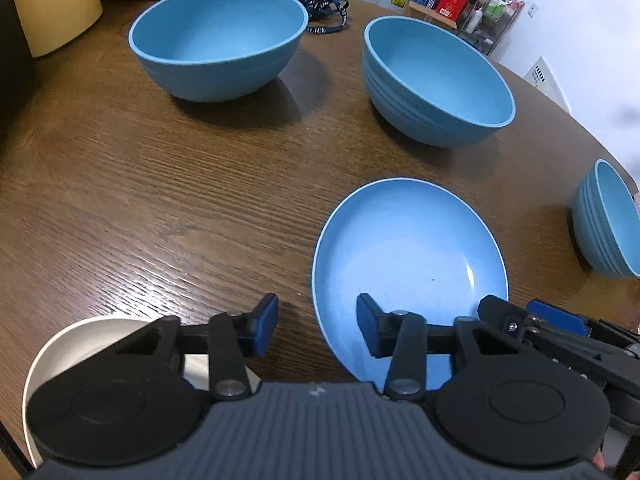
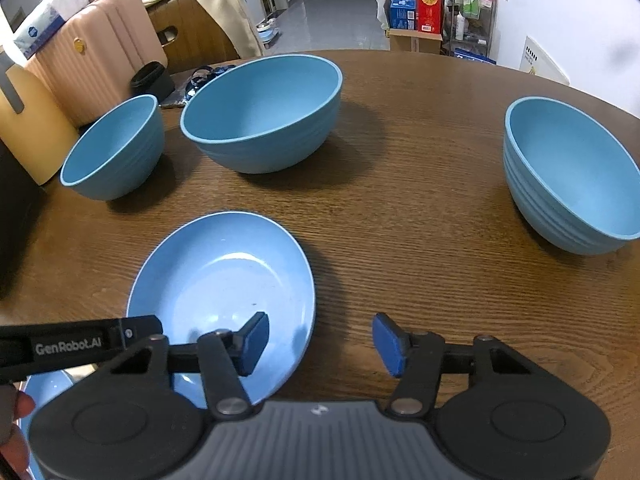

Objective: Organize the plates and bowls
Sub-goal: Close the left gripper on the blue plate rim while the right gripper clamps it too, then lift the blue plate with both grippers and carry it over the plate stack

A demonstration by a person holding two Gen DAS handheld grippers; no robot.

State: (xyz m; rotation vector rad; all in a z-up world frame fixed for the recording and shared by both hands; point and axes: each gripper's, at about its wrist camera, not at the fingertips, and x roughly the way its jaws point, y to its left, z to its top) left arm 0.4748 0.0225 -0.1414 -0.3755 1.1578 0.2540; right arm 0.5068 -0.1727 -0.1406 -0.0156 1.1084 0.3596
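A shallow blue plate (image 1: 404, 256), round, matte and smooth with a pale rim, is seen lying flat on the wooden table (image 1: 160, 200). Its near-left rim is straddled by the left gripper (image 1: 318, 330), and its near-right rim by the right gripper (image 2: 320, 344). Each gripper is held partly parted with one blue pad over the plate and the other over bare wood; no rim is pinched, and nothing is grasped.

Beyond the tools, three deep blue bowls with ribbed outer walls are set upright and well apart: one ahead-left (image 1: 216, 40), one ahead (image 1: 436, 80), one far right (image 1: 608, 220) of the left gripper. A pale round dish (image 1: 80, 340) is partly hidden under the left gripper's own body.

The table is dark brown with a strong streaked grain. A black and blue lanyard (image 1: 324, 8) lies at its far edge, beside a peach ribbed suitcase (image 2: 104, 48). Nothing is found between the plate and the bowls.
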